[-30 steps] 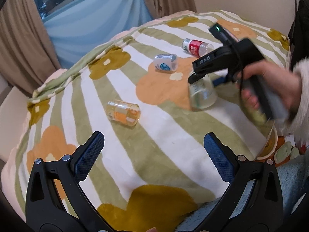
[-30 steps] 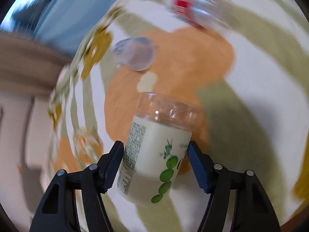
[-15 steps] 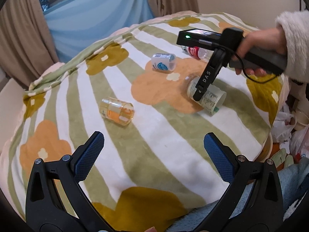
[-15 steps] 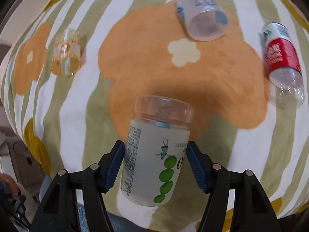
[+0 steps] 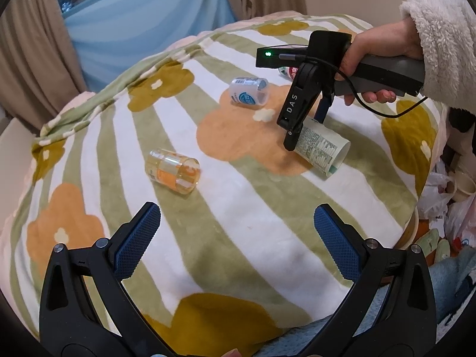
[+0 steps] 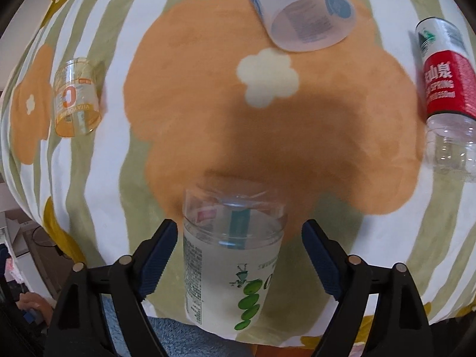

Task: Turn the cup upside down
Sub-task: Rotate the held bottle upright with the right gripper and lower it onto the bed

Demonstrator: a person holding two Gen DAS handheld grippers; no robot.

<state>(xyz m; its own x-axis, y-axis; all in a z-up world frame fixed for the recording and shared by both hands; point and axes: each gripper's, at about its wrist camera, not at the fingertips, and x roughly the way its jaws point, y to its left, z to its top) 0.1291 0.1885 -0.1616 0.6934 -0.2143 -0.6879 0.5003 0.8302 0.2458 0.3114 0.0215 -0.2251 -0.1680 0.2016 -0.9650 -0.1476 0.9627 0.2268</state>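
**Cup tipped over, flip not finished**

The right tool (image 6: 239, 255) sits over the cup (image 6: 235, 255), a frosted cup with green dots and a clear base, at about 6 o'clock in the right wrist view. The blue pads (image 6: 160, 253) show a gap to the cup wall on both sides, so the jaws look slightly spread around it rather than pinching; whether any contact remains I cannot tell for sure.

From the left wrist view, at about 2 o'clock, the cup (image 5: 322, 148) lies tilted on the flowered blanket (image 5: 238, 208), its clear base under the right tool (image 5: 293, 136) and its open mouth facing down and toward the camera. It is neither upright nor mouth-down.

The left tool (image 5: 236, 238) hangs at 6 o'clock with its jaws wide apart, holding nothing.

As I judge it, the task is roughly midway: the cup is off its base, but its rim is not seated flat on the blanket. What is left is to rotate it fully over and let it stand inverted. The soft blanket may let it topple.

Other cut bottles lie around: an orange cup (image 5: 172, 171), a blue-label cup (image 5: 250, 92) and a red-label bottle (image 6: 446, 89).
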